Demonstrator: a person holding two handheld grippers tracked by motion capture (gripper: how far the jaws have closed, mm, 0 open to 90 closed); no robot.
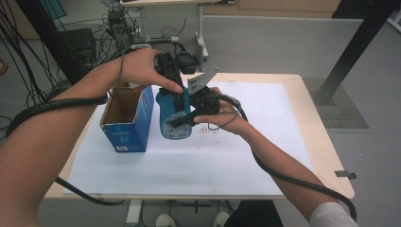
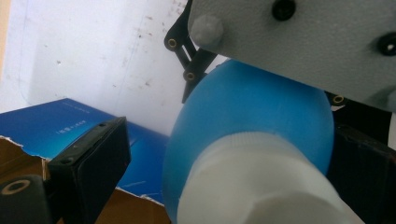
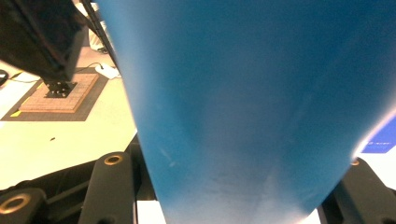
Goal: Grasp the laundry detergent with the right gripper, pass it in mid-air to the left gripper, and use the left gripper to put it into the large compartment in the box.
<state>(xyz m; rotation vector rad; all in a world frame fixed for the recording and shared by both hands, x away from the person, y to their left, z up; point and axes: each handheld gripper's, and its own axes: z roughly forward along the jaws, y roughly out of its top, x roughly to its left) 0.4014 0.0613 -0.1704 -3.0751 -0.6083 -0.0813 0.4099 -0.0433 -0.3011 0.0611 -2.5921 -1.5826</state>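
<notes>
One blue bottle (image 1: 174, 118), white cap (image 2: 254, 186).

High view looks forward and down on the bench (image 1: 283, 142); both gripper views sit close — sharing the blue bottle (image 2: 252, 112).

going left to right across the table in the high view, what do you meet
open blue box → blue bottle, with the left gripper at its top → right gripper on the bottle's side, held by the right hand → bare white sheet on the table
</notes>
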